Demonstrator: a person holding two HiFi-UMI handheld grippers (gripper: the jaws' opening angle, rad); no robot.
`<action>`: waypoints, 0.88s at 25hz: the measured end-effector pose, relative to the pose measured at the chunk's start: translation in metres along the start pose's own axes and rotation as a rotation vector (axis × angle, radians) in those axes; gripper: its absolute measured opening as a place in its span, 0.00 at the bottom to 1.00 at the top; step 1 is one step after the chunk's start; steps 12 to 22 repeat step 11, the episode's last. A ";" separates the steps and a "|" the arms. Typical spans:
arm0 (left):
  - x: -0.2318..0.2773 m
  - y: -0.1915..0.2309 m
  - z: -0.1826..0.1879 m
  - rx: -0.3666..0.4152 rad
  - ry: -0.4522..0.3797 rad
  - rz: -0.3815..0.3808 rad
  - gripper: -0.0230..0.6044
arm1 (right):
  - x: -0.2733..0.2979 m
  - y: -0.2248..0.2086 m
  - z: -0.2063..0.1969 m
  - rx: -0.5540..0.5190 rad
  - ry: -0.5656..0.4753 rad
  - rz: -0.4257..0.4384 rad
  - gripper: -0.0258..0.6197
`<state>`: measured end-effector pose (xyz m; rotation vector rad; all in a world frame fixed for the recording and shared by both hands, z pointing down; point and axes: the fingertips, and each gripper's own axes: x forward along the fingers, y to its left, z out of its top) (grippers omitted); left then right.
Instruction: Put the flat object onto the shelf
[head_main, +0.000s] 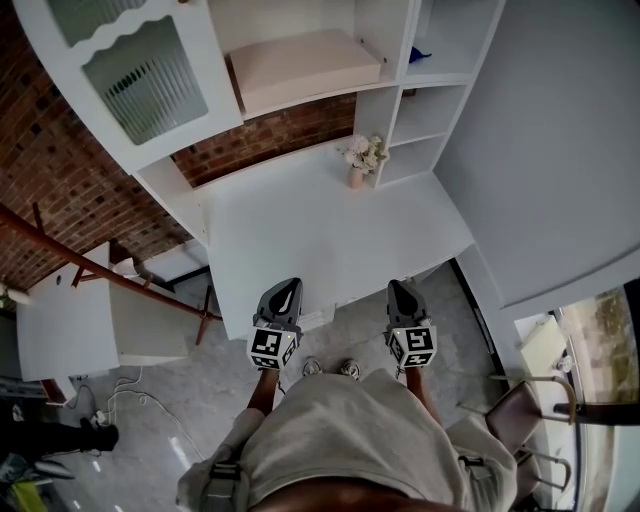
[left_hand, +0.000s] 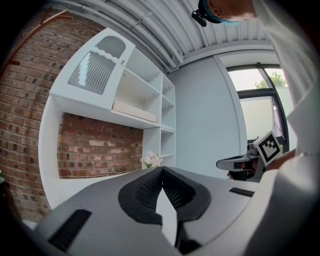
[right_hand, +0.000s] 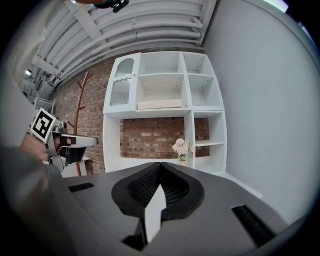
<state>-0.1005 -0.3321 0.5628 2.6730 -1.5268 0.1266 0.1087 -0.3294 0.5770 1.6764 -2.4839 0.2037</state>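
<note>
A flat beige slab (head_main: 305, 65) lies on the white shelf (head_main: 330, 97) above the desk; it also shows in the left gripper view (left_hand: 134, 111) and the right gripper view (right_hand: 160, 104). My left gripper (head_main: 287, 292) hovers at the desk's near edge, jaws shut with nothing between them (left_hand: 161, 170). My right gripper (head_main: 403, 291) hangs beside it at the same edge, also shut and holding nothing (right_hand: 160, 165). Both point level toward the shelf unit, well short of the slab.
A small vase of flowers (head_main: 360, 160) stands at the back of the white desk (head_main: 300, 230). A ribbed-glass cabinet door (head_main: 140, 70) is at the upper left, open cubbies (head_main: 425, 110) at the right. A red-brown rail (head_main: 110, 275) and a white side table (head_main: 70, 320) stand to the left, a chair (head_main: 520, 410) at the right.
</note>
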 end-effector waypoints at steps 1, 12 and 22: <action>0.000 0.000 0.000 -0.001 0.001 -0.001 0.06 | 0.000 0.000 0.000 0.000 -0.001 -0.001 0.09; -0.001 0.001 -0.003 0.002 0.012 -0.016 0.06 | 0.000 0.000 -0.014 -0.013 0.031 -0.003 0.09; -0.001 0.001 -0.003 0.002 0.012 -0.016 0.06 | 0.000 0.000 -0.014 -0.013 0.031 -0.003 0.09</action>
